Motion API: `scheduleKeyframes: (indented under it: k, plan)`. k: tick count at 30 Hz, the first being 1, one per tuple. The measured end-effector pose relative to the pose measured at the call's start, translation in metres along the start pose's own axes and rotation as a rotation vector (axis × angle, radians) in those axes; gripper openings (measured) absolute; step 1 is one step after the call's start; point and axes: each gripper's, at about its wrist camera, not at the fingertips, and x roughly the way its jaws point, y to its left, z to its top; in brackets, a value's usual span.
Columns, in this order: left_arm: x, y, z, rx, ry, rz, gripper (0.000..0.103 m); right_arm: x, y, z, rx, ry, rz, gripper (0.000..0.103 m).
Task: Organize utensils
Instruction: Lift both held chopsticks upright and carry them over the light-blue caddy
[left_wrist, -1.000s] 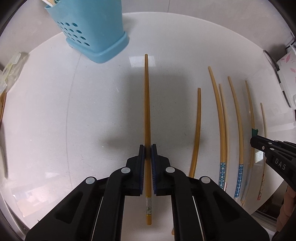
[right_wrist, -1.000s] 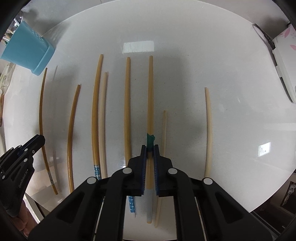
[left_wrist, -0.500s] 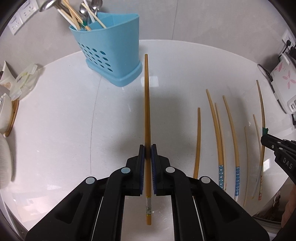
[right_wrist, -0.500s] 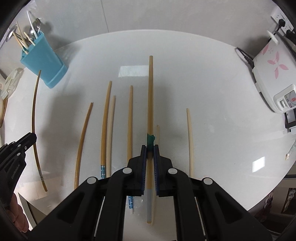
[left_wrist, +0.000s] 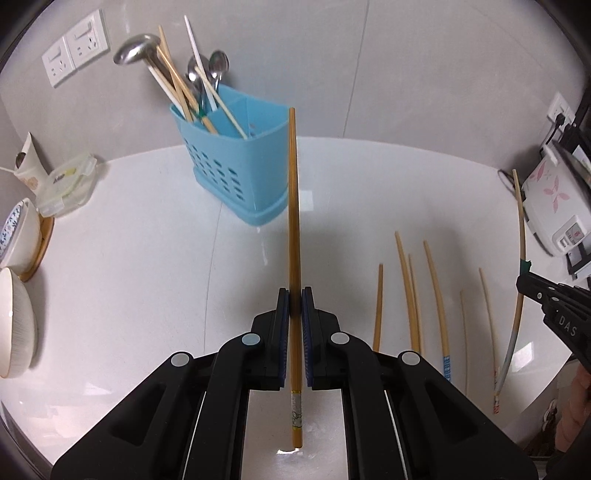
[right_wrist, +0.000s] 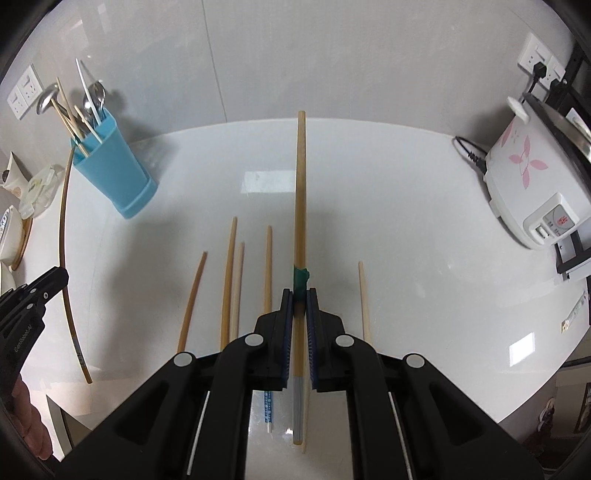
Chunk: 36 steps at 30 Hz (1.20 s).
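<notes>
My left gripper is shut on a brown chopstick and holds it above the white table, its tip near the blue perforated utensil holder. The holder has spoons, a ladle and chopsticks in it. My right gripper is shut on a lighter chopstick with green tape, also lifted. Several chopsticks lie side by side on the table below. The holder also shows at the left in the right wrist view. Each gripper appears at the edge of the other's view.
A white rice cooker with pink flowers stands at the right with its cord on the table. Bowls, a lidded plastic box and a tube sit at the left edge. Wall sockets are behind the holder.
Both grippers have risen from the table, each with its chopstick. The views have tilted up, so the holder's top, the wall and the rice cooker now show.
</notes>
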Motion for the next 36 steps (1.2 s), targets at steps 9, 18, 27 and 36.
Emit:
scheduleKeyframes:
  k: [9, 18, 27, 36]
  plan:
    - [-0.037, 0.005, 0.035, -0.008, -0.106, -0.013, 0.006, -0.024, 0.000, 0.025, 0.008, -0.087, 0.011, 0.006]
    - [-0.056, 0.009, 0.061, -0.015, -0.185, -0.017, 0.006, -0.043, 0.002, 0.046, 0.014, -0.165, 0.018, 0.006]
    - [-0.075, 0.016, 0.084, -0.024, -0.262, -0.012, 0.006, -0.063, 0.007, 0.071, 0.015, -0.236, 0.027, 0.006]
    - [-0.092, 0.026, 0.108, -0.033, -0.352, -0.006, 0.006, -0.084, 0.018, 0.100, 0.000, -0.307, 0.039, 0.006]
